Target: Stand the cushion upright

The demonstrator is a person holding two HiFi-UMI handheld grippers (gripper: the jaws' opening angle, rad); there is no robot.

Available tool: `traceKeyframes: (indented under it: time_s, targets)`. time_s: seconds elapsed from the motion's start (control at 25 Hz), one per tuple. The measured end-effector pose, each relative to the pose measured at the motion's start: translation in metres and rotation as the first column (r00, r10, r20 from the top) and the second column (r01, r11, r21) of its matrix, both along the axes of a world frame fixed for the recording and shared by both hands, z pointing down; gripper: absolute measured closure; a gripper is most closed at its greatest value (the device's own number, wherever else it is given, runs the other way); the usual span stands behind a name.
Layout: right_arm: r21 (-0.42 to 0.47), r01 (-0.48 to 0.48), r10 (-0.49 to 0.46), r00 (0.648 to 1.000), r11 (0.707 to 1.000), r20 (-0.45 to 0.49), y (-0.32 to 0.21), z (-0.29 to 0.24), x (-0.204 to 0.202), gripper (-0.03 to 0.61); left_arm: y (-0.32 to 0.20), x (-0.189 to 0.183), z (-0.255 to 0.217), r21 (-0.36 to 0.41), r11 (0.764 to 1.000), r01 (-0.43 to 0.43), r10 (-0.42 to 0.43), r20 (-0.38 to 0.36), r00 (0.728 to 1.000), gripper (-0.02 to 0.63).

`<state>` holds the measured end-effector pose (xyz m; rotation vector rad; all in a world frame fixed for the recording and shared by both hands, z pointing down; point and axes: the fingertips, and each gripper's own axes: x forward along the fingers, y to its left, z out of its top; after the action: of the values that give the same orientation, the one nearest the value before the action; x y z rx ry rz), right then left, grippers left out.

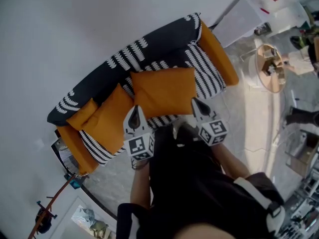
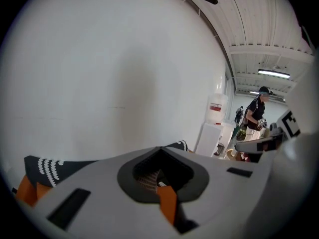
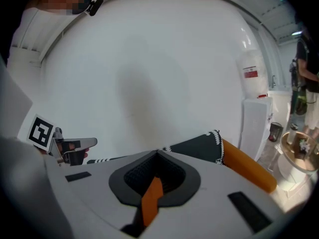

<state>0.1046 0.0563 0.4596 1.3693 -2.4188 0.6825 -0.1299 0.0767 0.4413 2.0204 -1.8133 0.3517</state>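
Observation:
A large orange cushion (image 1: 164, 91) lies flat on the seat of a black-and-white striped sofa (image 1: 149, 46), leaning slightly toward the backrest. A second orange cushion (image 1: 107, 118) rests on the sofa's left half. My left gripper (image 1: 133, 109) is shut and empty, its tip at the big cushion's near left corner. My right gripper (image 1: 195, 103) is shut and empty too, its tip beside the cushion's near right corner. In the left gripper view the closed jaws (image 2: 159, 151) show only a strip of orange between them. The right gripper view (image 3: 158, 153) shows the same.
A white wall rises behind the sofa, which has orange armrests (image 3: 246, 166). To the right stand a round wooden side table (image 1: 269, 68) and a white cabinet (image 2: 209, 136). A person in black (image 2: 256, 116) stands farther off. Clutter lies on the floor at lower left (image 1: 89, 220).

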Motion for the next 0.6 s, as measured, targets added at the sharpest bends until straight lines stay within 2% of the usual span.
traceKeyframes:
  time_s: [0.2,0.4,0.6]
  targets:
    - [-0.025,-0.076,0.075,0.997,0.997,-0.025,-0.026,0.019,0.014,0.592,-0.025,-0.012,0.028,-0.050,0.998,-0.042,0.042,-0.004,0.999,0.624]
    - [-0.061,-0.088,0.085,0.995,0.994,-0.047,-0.049,0.043,0.021,0.592,-0.048,-0.008,0.057,-0.096,0.993,-0.066,0.064,-0.024,0.998,0.624]
    - [-0.121,-0.086,0.078,0.995,0.989,-0.066,-0.076,0.077,0.031,0.592,-0.073,-0.012,0.098,-0.176,0.983,-0.041,0.038,-0.016,0.999,0.624]
